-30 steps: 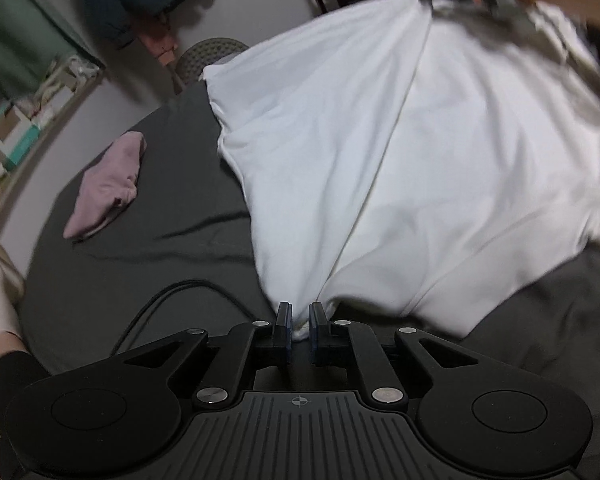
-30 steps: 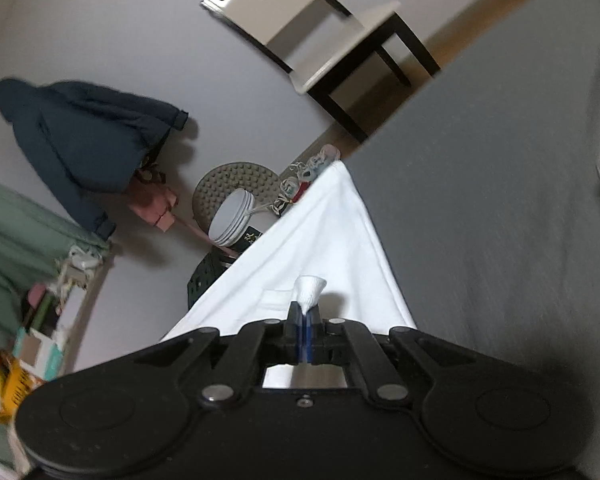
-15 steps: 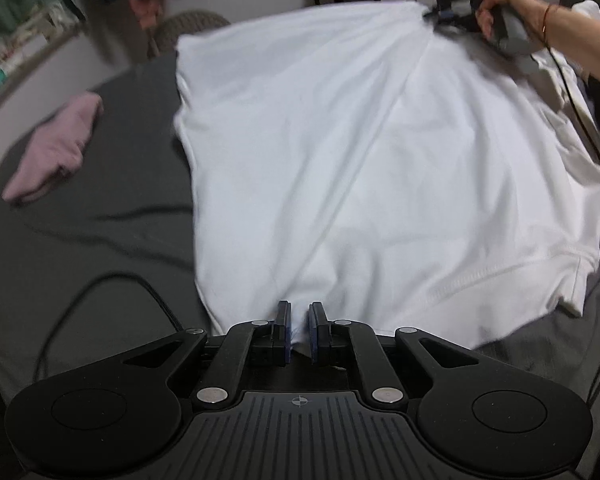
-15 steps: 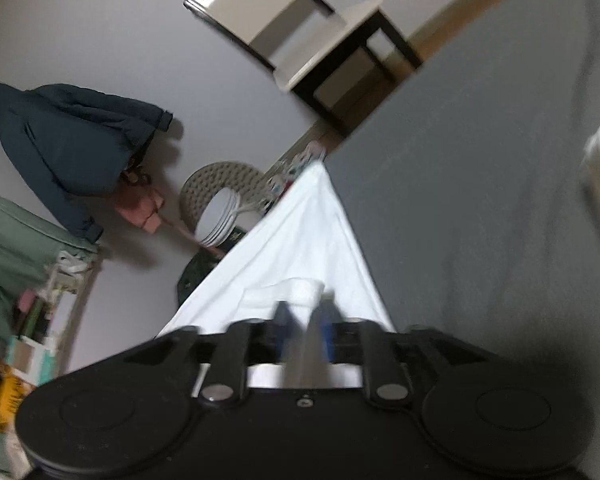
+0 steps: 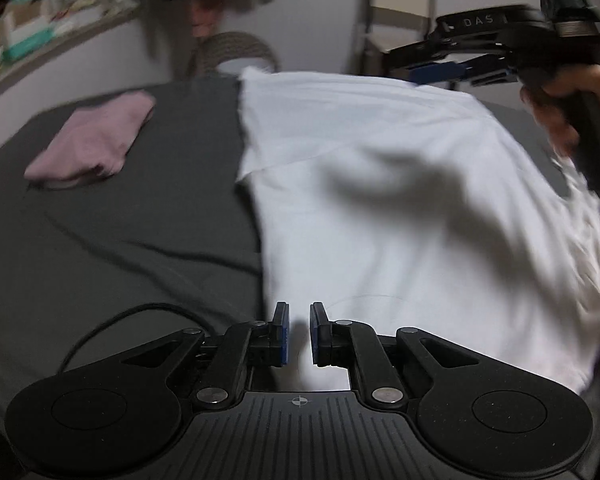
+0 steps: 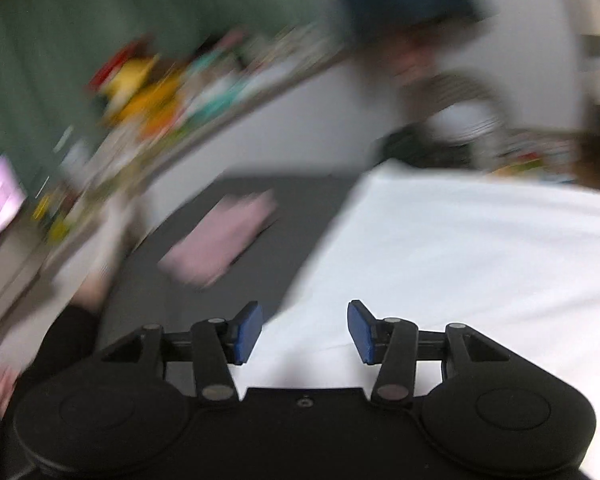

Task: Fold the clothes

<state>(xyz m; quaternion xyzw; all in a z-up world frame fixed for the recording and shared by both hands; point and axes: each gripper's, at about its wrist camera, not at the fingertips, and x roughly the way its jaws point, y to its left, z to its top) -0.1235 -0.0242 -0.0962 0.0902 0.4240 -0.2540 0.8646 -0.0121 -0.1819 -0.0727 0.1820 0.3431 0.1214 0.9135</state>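
At the near edge of the dark grey bed sheet, left gripper is nearly closed, pinching the hem of the white T-shirt. Shirt lies spread flat, not yet folded. Right gripper hovers above it, fingers apart, empty. Farther left, pink garment sits already folded. Judgement: one item done, shirt folds remaining.

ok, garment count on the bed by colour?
White: 1, the shirt, spread flat
Pink: 1, the folded piece, lying apart from the shirt
Total: 2
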